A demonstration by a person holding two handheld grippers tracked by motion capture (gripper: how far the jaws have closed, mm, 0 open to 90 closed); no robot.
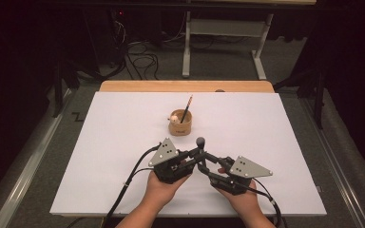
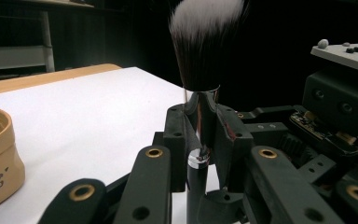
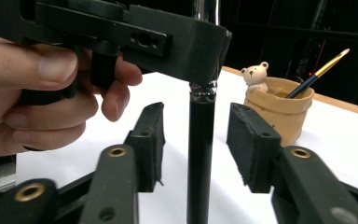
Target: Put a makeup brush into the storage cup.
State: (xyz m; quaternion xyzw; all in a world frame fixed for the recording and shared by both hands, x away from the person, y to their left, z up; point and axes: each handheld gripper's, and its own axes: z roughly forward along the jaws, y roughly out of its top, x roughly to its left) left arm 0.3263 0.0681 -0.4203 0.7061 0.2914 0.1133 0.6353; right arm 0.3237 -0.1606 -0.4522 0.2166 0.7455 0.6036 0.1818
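Black-handled makeup brush (image 2: 200,51) upright — pinched by left tool (image 2: 200,135), right tool (image 3: 200,149) spread, tan cup (image 1: 180,124) lettering unreadable

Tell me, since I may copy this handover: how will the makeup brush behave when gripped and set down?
The makeup brush probably grips firmly: its handle looks rigid, and the left tongs are shut on the shiny ferrule, which may be slippery. The bristles look soft and would likely splay if pressed. Slim and round, it would probably tip if stood upright and roll if laid flat.

One makeup brush (image 2: 200,51), one tan cup (image 1: 180,124) — one pencil (image 1: 187,109), one bear figure (image 3: 255,75) — two grippers.
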